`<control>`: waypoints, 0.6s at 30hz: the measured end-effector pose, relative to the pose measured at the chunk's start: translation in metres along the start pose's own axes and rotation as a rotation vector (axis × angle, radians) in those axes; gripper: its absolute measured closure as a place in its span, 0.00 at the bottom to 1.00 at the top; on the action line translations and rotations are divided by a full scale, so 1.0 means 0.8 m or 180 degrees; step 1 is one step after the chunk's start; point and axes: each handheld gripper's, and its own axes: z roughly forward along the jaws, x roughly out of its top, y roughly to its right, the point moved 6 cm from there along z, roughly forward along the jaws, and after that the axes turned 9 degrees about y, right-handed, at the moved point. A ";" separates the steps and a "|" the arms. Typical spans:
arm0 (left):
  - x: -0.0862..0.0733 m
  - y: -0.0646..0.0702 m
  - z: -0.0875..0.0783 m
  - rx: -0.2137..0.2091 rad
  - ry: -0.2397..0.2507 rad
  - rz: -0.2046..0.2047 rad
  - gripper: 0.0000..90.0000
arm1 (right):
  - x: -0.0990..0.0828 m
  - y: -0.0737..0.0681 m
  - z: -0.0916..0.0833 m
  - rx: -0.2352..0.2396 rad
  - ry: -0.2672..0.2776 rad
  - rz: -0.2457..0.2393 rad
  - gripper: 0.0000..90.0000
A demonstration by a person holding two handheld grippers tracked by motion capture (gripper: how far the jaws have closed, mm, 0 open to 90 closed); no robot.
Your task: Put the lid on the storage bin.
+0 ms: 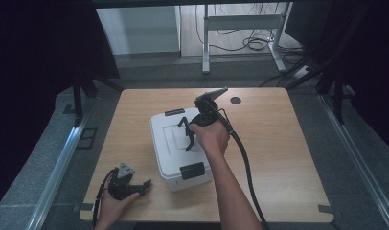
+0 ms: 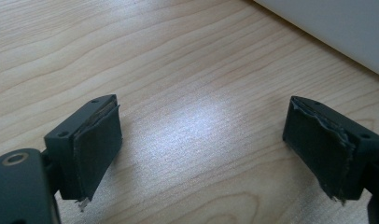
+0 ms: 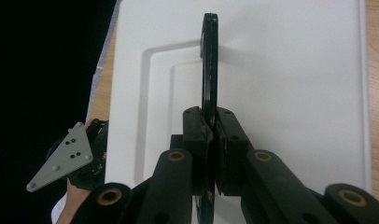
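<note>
**Me:** Cooler box [image 1: 176, 143], white, sat near the middle of the wooden table [image 1: 279, 158], lid down and both black latches seemingly fastened, though the high view was too coarse to be sure.

**Colleague:** And the handle?

**Me:** I had my right gripper [image 3: 211, 128] clamped on the black carry handle [image 3: 209, 60], which stood upright over the lid's recess. So I judged the grasp done, and any lifting or carrying of the box yet to come.

**Colleague:** Your left?

**Me:** My left gripper [image 1: 145, 183] rested on the table just beside the box's near corner, jaws wide apart and holding nothing.

**Colleague:** Anything in the way?

**Me:** No. The right gripper's cable [image 1: 245, 167] trailed across the table, away from the box.
</note>
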 end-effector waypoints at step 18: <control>0.000 0.000 0.000 -0.0005 -0.0009 0.0007 0.13 | -0.004 0.007 0.006 0.0109 -0.0026 0.0123 0.94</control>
